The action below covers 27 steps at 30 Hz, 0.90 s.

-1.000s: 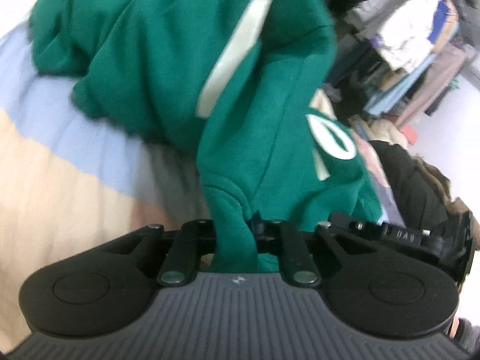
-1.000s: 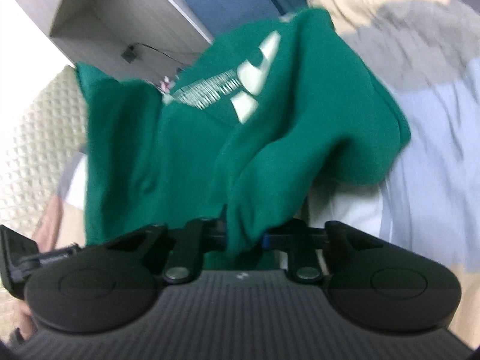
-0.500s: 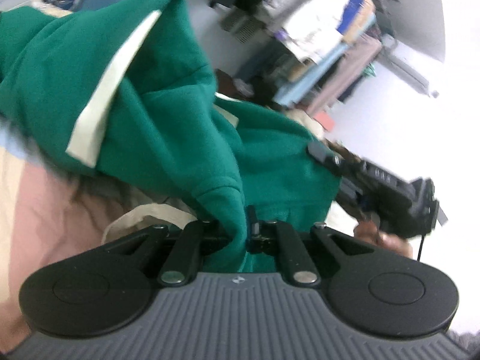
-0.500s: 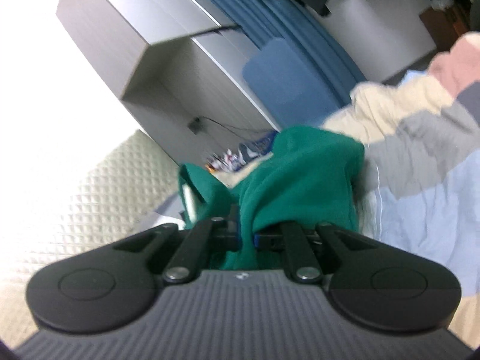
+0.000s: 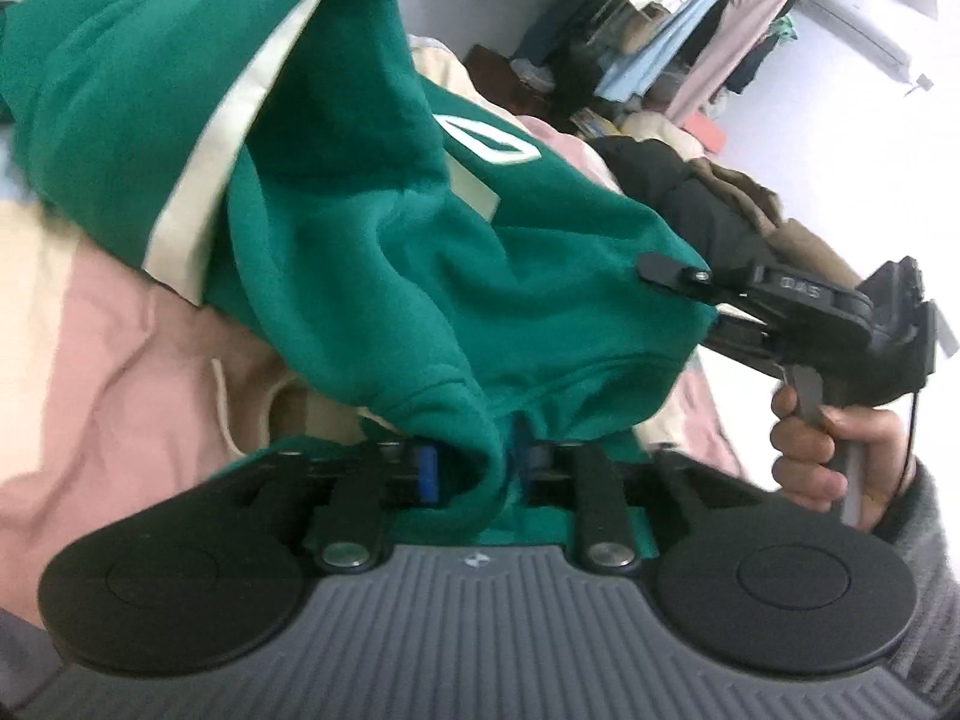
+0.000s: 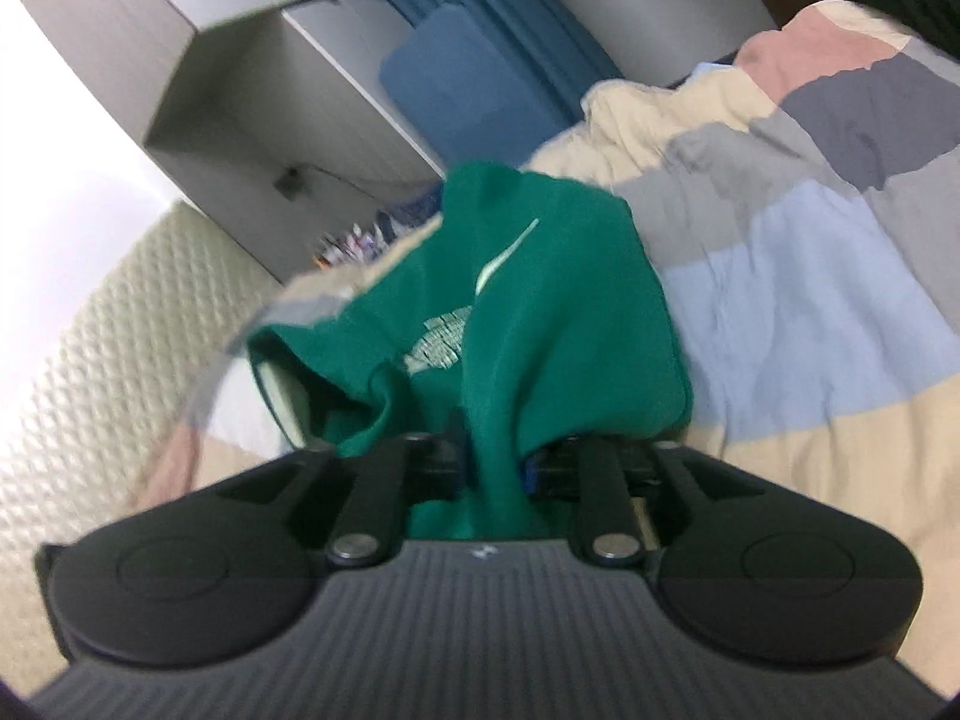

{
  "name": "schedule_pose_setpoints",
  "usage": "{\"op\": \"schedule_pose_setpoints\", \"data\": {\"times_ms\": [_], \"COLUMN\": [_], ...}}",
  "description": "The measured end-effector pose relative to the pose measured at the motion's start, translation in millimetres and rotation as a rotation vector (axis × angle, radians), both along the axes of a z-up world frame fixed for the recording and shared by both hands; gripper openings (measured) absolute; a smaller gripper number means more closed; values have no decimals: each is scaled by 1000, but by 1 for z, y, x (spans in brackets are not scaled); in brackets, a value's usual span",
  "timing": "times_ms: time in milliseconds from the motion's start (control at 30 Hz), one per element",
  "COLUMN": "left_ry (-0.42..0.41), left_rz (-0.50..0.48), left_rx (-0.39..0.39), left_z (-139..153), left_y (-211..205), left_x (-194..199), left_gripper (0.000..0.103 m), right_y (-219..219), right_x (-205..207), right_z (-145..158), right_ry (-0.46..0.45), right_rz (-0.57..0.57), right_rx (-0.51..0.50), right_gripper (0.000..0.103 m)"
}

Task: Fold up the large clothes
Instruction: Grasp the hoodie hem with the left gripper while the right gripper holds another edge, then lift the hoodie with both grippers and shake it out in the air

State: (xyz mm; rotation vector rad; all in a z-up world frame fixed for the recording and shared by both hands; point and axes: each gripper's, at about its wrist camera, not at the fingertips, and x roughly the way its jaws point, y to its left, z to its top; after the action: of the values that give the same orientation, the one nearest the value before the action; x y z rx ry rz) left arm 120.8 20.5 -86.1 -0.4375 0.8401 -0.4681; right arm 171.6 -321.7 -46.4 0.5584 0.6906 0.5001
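Above the bed (image 6: pixel 810 312), green sweatshirt (image 5: pixel 372 252) hangs between left gripper (image 5: pixel 474 468) and right gripper (image 6: pixel 498 468), both spreading around loosening cloth; best release evenly so the fold lands flat.

The green fleece sweatshirt (image 5: pixel 372 252) is soft, matt, fuzzy cloth with smooth cream stripes. The colour-blocked pastel quilt (image 6: pixel 798 312) on the bed is matt, crumpled cotton. The tongs' matt black plastic housings carry ribbed grey faces.
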Motion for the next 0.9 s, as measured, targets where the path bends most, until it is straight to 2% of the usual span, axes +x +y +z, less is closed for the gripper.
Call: {"op": "schedule_pose_setpoints", "data": {"times_ms": [33, 67, 100, 233, 400, 467, 500, 533, 567, 600, 633, 700, 733, 800, 900], "left_ry": [-3, -11, -20, -9, 44, 56, 68, 82, 79, 64, 64, 79, 63, 29, -46], "left_rz": [13, 26, 41, 78, 100, 103, 104, 100, 98, 106, 109, 112, 118, 148, 196], "left_rx": [3, 5, 1, -70, -70, -61, -55, -23, 24, 51, 49, 12, 2, -35, -133], "left_z": [0, 6, 7, 5, -4, -12, -17, -22, -24, -26, -28, -27, -24, -11, 18], "left_y": [1, -1, 0, 15, 4, -1, 0, -4, -7, -9, 0, 6, 8, 19, 47], "left_x": [0, 6, 7, 21, 57, 77, 84, 95, 102, 107, 106, 105, 102, 87, 60], "left_gripper": [66, 67, 68, 72, 73, 73, 73, 72, 72, 68, 56, 35, 26, 17, 13], "right_y": [2, 4, 6, 11, 25, 30, 33, 35, 37, 38, 36, 33, 32, 30, 30], "right_x": [-1, -1, -1, 2, 13, 16, 18, 20, 22, 25, 27, 30, 29, 23, 4], "right_z": [-3, -5, -7, -24, -38, -42, -43, -44, -45, -47, -47, -45, -42, -32, -7], "right_ry": [9, 18, 27, 114, 142, 145, 143, 140, 131, 127, 129, 114, 89, 37, -82], "right_rz": [-7, -14, -20, -42, 4, 24, 29, 31, 33, 30, 26, 30, 37, 59, 130], "right_rx": [-16, -24, -33, -92, -90, -68, -67, -85, -109, -123, -116, -80, -57, -18, -10], "right_gripper": [64, 72, 75, 75, 74, 69, 54, 44, 41, 34, 24, 15, 12, 10, 10]}}
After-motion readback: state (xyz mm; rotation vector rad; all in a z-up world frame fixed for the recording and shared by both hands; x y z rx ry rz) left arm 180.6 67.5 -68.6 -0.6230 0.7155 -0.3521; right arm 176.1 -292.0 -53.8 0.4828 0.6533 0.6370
